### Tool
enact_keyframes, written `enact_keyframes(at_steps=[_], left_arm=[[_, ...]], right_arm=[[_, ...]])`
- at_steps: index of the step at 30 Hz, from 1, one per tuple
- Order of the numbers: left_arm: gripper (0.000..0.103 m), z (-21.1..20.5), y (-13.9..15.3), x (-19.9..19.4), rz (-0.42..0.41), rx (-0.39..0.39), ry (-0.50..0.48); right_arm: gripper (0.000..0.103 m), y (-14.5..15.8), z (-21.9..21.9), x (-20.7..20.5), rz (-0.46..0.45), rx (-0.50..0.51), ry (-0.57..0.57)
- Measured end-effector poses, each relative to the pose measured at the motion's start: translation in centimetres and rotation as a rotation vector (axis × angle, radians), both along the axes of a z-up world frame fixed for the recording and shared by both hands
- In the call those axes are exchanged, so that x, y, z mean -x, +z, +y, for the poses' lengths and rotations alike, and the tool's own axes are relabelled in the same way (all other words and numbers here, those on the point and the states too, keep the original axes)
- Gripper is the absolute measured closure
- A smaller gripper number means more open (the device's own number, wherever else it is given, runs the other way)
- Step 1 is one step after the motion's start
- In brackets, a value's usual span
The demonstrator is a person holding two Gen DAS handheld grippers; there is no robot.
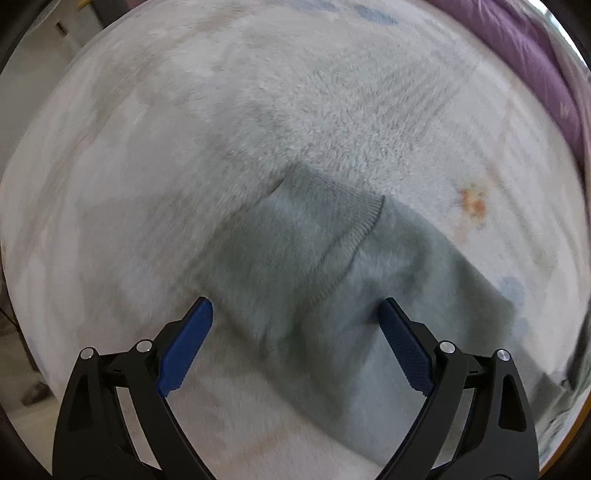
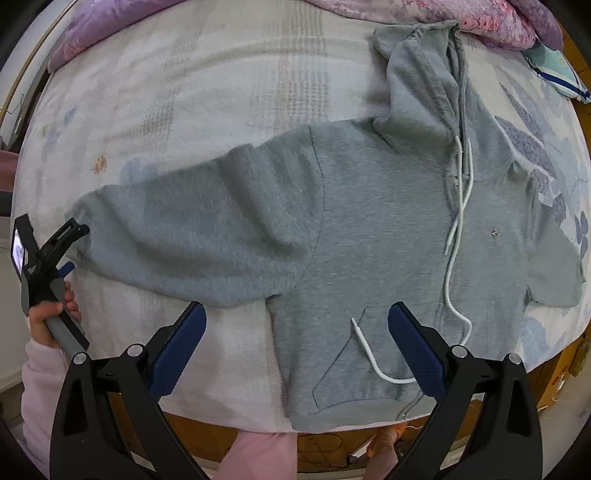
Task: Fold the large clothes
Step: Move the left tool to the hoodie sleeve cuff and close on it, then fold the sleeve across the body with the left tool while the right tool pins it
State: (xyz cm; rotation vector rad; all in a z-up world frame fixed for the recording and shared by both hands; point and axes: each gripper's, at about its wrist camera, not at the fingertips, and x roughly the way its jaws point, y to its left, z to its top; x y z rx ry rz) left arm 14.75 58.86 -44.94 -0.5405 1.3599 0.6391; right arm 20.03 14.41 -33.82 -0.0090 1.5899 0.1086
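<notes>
A grey zip hoodie (image 2: 369, 229) lies face up on the bed, hood toward the far side, white drawstrings trailing over its front. Its left sleeve (image 2: 199, 229) stretches out sideways. In the left wrist view the ribbed cuff (image 1: 332, 221) of that sleeve lies just ahead of my left gripper (image 1: 297, 310), which is open with its blue pads on either side of the sleeve and nothing clamped. The same gripper (image 2: 68, 251) shows at the sleeve's end in the right wrist view, held by a hand. My right gripper (image 2: 297, 314) hovers open above the hoodie's lower front near the pocket.
The bed is covered by a pale fluffy blanket (image 1: 295, 92) with faint prints. A purple floral quilt (image 2: 406, 11) is bunched along the far side. A teal item (image 2: 554, 66) lies at the far right. The wooden bed edge (image 2: 207, 435) runs along the near side.
</notes>
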Motion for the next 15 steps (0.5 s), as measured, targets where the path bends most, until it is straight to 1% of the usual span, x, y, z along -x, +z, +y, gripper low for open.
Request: enact_keyframes(at_steps=[2,5,6,7,8,9,10,11,13,14,15], left_arm=[[0.014,0.2,-0.6,-0.5,0.005,0.007,-0.015],[0.032,0.4,-0.4,-0.6,-0.029,0.026,-0.037],[0.046,0.2,-0.1,-0.6,-0.035,0.016,-0.066],[0.065,0.0,0.2,-0.7,-0.039,0.012,-0.085],[0.075,-0.2,0.6,-0.8,-0.045,0.018,-0.105],[0.083,-0.3,1.1,-1.0,-0.051,0.034,-0.122],[0.083,-0.3,1.5,-1.1,-0.043,0.025,-0.125],[0.084,-0.3,2.1,-1.2,-0.036,0.007,-0.131],[0.084,-0.4,3.8,-1.3,-0.047,-0.025,-0.154],[0.084,-0.7,4.7,-1.5,-0.056,-0.039,-0.166],[0.084,-0.8,6.0,-1.5,-0.067,-0.057,-0.180]], right_arm=[[0.008,-0.1,0.3,-0.1,-0.010,0.005,0.008],[0.008,-0.4,1.2,-0.4,-0.052,0.019,0.047],[0.013,-0.6,1.5,-0.5,-0.067,0.033,0.066],[0.022,-0.8,1.7,-0.7,-0.076,0.032,0.079],[0.027,-1.0,1.8,-0.7,-0.079,0.027,0.086],[0.035,-1.3,2.0,-0.9,-0.084,0.020,0.093],[0.043,-1.5,2.1,-1.1,-0.091,0.014,0.094],[0.046,-1.6,2.1,-1.2,-0.100,0.005,0.095],[0.064,-2.0,1.7,-1.6,-0.106,-0.002,0.095],[0.067,-2.2,1.5,-1.7,-0.106,0.001,0.096],[0.075,-2.4,1.2,-1.9,-0.109,-0.005,0.097]])
